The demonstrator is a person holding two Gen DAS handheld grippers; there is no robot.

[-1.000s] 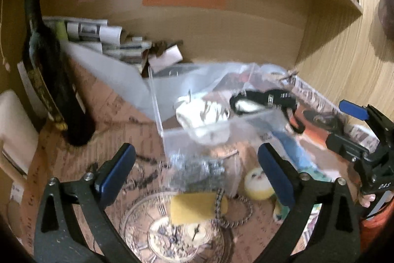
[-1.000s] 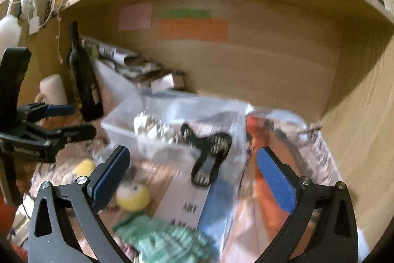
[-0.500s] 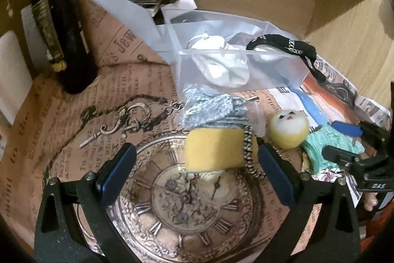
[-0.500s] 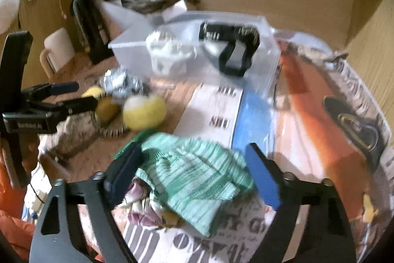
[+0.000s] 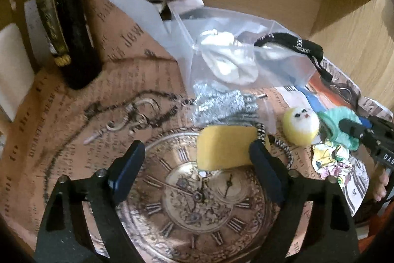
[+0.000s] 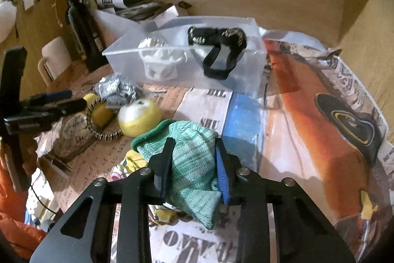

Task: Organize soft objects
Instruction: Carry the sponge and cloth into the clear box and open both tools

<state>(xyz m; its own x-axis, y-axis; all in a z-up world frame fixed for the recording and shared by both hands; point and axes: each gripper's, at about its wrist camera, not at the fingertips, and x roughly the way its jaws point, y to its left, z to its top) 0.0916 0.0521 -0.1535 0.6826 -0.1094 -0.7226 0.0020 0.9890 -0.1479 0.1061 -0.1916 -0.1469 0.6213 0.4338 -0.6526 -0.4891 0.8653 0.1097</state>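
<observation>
Bare clock-print paper (image 5: 81,139) fills the frame's lower left; the dark bottle (image 5: 66,24) blocks the upper left, the clear plastic box (image 6: 187,53) the upper centre.

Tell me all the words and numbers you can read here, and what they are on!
"SHU": white newspaper sheet beside the green knit cloth.
"DAS": right gripper body.
Roman numerals: printed pocket-watch picture.
Brown newsprint text, bottle label: too blurred.
</observation>
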